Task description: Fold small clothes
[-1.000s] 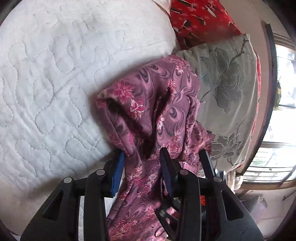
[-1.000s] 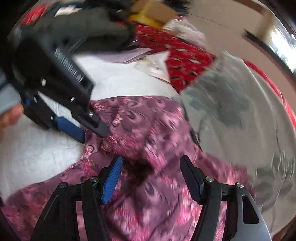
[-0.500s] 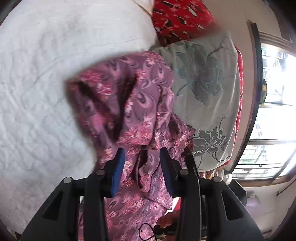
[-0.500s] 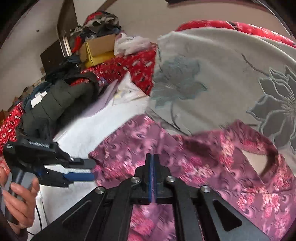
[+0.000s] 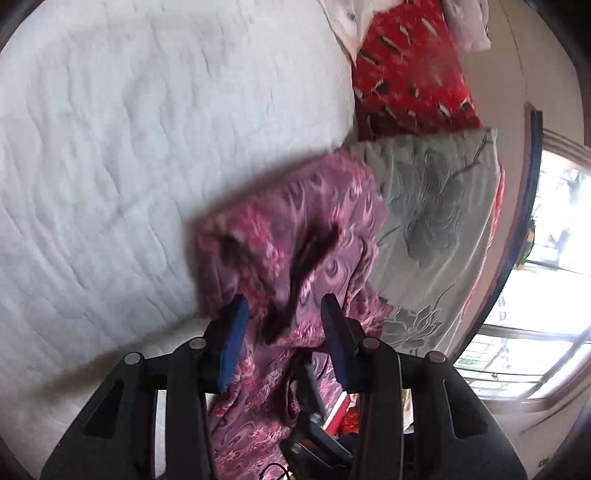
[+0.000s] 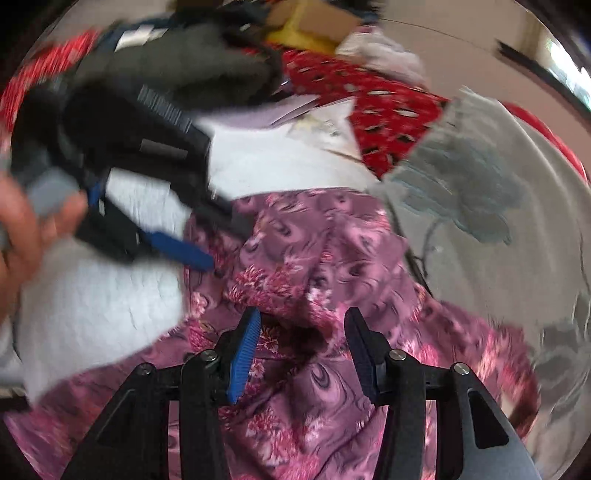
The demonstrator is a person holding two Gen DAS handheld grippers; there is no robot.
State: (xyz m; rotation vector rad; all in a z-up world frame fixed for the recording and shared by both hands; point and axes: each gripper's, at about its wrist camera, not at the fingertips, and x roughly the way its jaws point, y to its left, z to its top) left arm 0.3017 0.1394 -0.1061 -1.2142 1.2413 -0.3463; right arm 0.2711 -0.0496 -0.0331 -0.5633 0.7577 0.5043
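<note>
A purple-pink floral garment (image 5: 295, 236) lies bunched on a white quilted bed cover (image 5: 129, 147). It also shows in the right wrist view (image 6: 325, 258). My left gripper (image 5: 284, 310) is open, its blue-padded jaws on either side of a raised fold of the garment. It shows from outside in the right wrist view (image 6: 221, 247), at the garment's left edge. My right gripper (image 6: 301, 328) is open, jaws apart over a dark fold in the garment's middle. Both views are motion-blurred.
A grey pillow with a flower pattern (image 5: 436, 229) lies right of the garment, also in the right wrist view (image 6: 480, 206). Red patterned fabric (image 5: 406, 74) lies beyond. A dark jacket (image 6: 192, 62) and a cardboard box (image 6: 314, 22) sit at the back. A window (image 5: 546, 258) is at right.
My right gripper was shut half a second ago and is now open over the garment. My left gripper stays open around the fold and has shifted; the garment looks lower and more bunched.
</note>
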